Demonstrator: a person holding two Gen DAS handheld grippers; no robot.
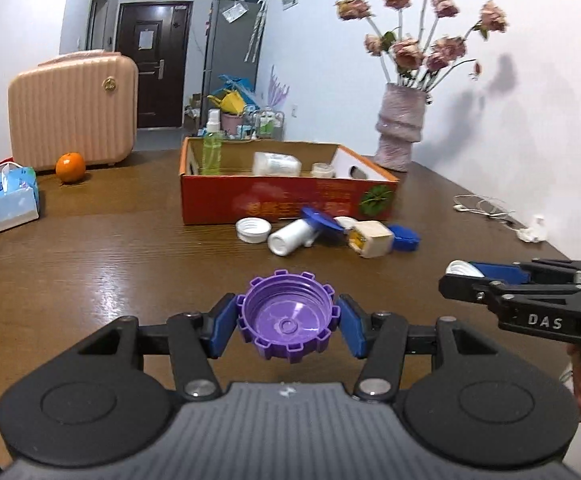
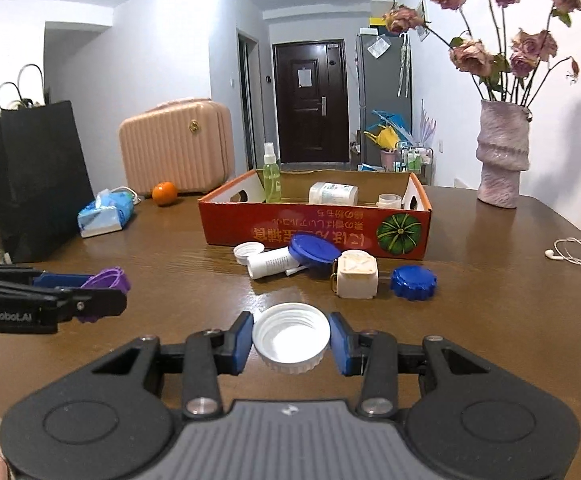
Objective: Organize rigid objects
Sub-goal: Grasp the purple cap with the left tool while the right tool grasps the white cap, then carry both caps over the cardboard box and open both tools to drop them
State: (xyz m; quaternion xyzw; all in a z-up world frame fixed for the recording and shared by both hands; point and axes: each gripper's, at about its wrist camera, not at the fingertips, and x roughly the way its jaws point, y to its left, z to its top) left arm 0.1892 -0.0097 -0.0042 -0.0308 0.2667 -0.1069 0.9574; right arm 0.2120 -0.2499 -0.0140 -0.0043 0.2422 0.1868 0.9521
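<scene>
- Purple ridged cap (image 1: 288,322), open side up, is pinched between the blue pads of the left tool (image 1: 287,326), nearest the lens above the worktop (image 1: 110,248).
- The right tool (image 2: 291,340) grips a white threaded cap (image 2: 291,338) the same way, hollow facing up.
- Further out, loose pieces lie together: small white cap (image 2: 249,253), white tube (image 2: 270,263), blue lid (image 2: 314,253), cream square cap (image 2: 356,275), blue scalloped cap (image 2: 413,282).
- Just beyond, the red cardboard box (image 2: 314,230) holds a green spray bottle (image 2: 271,174), a white jar on its side (image 2: 333,194) and a small pot (image 2: 389,201).
</scene>
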